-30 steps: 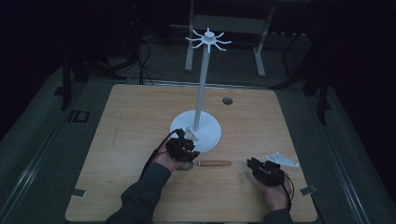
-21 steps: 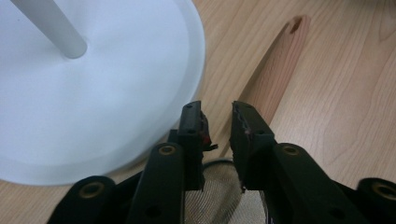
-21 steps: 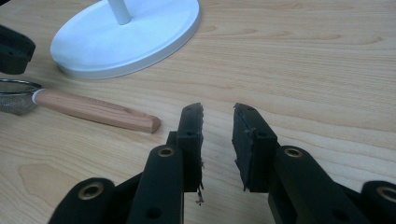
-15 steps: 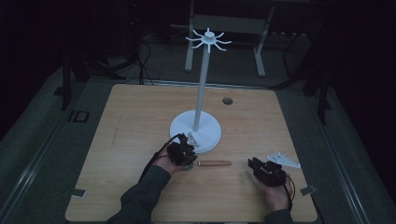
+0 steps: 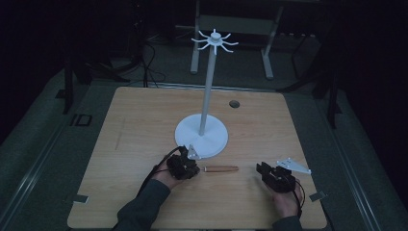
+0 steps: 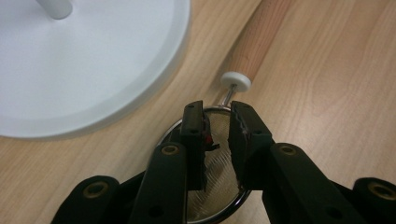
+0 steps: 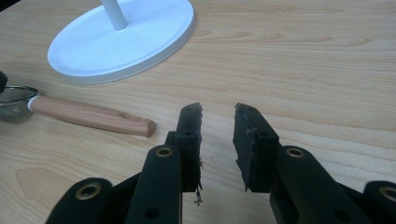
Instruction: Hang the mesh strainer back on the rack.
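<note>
A small metal strainer with a wooden handle (image 5: 221, 169) lies on the table in front of the white stand's round base (image 5: 216, 139). My left gripper (image 5: 185, 166) is on the strainer's bowl end. In the left gripper view its jaws (image 6: 217, 108) stand a narrow gap apart over the mesh bowl (image 6: 217, 163), with the rim crossing the gap. They have just been opening slightly, and the pads do not visibly press on anything. My right gripper (image 5: 262, 169) rests right of the handle's end. Its jaws (image 7: 218, 109) are open and empty, having opened a little; the handle (image 7: 93, 116) lies to their left.
The stand's thin pole (image 5: 207, 91) rises from the base to a crown of hooks (image 5: 215, 41). A small dark hole (image 5: 234, 103) sits in the tabletop at the back right. Bare wood lies left of my left hand. The table's front edge is close behind both hands.
My left gripper has come down and a little nearer, from beside the stand's base onto the strainer's bowl. The right gripper and the strainer have not moved.
</note>
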Demonstrator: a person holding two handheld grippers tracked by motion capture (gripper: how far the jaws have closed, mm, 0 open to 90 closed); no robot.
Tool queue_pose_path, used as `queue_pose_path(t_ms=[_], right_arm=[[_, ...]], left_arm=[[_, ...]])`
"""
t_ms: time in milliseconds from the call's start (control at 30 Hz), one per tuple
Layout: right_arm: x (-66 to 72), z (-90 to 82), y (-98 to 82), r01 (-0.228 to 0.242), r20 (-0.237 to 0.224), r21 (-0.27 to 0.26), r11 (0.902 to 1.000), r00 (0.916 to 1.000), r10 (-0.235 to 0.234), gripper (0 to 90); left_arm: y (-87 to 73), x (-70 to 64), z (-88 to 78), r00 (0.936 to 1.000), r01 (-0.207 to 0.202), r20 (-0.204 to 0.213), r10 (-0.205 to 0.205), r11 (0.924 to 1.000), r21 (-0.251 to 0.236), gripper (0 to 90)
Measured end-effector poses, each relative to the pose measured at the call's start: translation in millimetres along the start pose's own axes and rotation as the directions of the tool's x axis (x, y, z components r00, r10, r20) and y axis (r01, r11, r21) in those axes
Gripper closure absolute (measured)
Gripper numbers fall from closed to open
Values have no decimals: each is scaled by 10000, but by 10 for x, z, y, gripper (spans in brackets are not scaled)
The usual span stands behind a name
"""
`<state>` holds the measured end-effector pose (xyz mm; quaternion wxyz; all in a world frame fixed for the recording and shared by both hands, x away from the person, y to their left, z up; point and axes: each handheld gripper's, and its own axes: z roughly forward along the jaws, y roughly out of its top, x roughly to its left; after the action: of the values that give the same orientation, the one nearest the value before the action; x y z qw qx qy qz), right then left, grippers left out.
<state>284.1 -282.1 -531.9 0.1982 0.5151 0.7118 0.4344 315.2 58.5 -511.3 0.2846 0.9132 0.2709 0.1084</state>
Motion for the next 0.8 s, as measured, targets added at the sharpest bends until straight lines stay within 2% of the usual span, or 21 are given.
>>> queue_pose_path(t_ms=[333,800], right_arm=[[0,-1,-2,9,9,-11,10000,10000,-9,712],[0,0,-5,33,-44,22,10000,10000,-33,706]], left_arm=[[22,-54,0,9999,-135,65,135,9999,-38,742],[192,-101,77,9990,-408,190,408,9992,5,721]])
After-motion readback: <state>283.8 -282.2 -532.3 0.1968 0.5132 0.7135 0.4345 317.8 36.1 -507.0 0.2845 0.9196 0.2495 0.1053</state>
